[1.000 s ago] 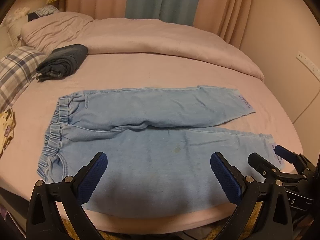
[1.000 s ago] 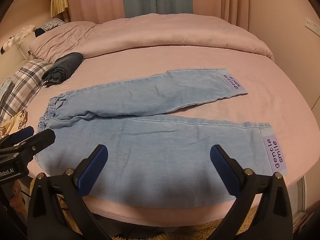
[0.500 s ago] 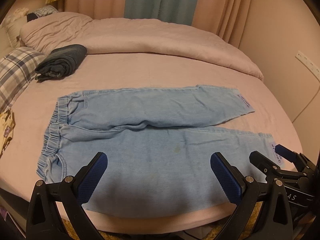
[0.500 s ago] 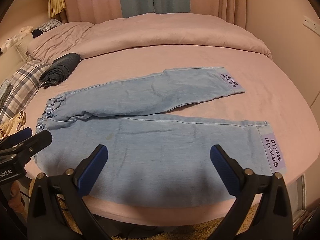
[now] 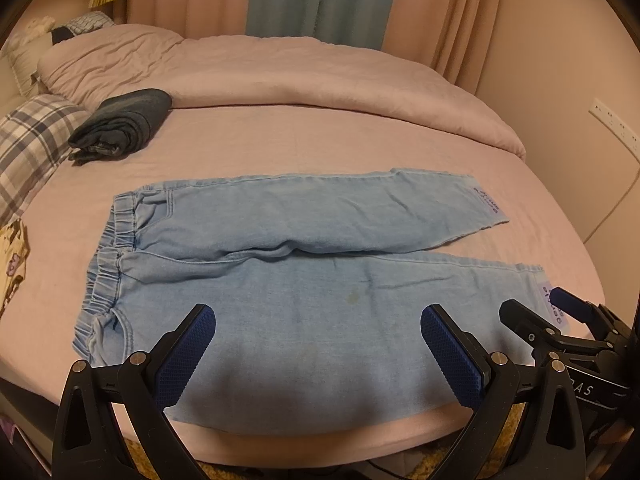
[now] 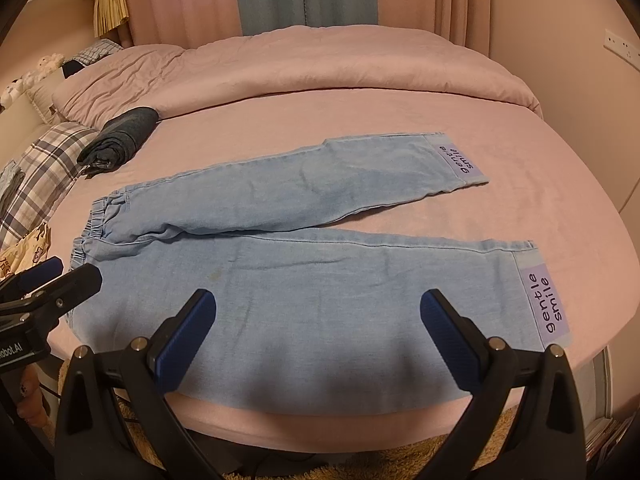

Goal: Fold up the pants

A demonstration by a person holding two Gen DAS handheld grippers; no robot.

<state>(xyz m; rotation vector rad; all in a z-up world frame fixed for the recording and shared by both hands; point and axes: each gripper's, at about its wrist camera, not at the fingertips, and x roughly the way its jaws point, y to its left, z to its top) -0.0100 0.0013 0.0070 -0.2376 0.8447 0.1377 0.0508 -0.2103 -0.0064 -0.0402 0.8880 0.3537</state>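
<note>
A home bedroom is indicated. A bed covered by a pink fitted sheet (image 6: 520,208) is shown, with a rumpled pink duvet (image 6: 320,68) at the far side, a grey-and-white plaid pillow (image 5: 28,148) and pink and blue floor-length curtains (image 5: 316,0) behind.

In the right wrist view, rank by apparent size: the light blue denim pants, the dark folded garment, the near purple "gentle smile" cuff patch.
1. Light blue denim pants.
2. Dark folded garment.
3. Purple cuff patch, though it lies nearer the camera, so 2 and 3 are unsure.
</note>
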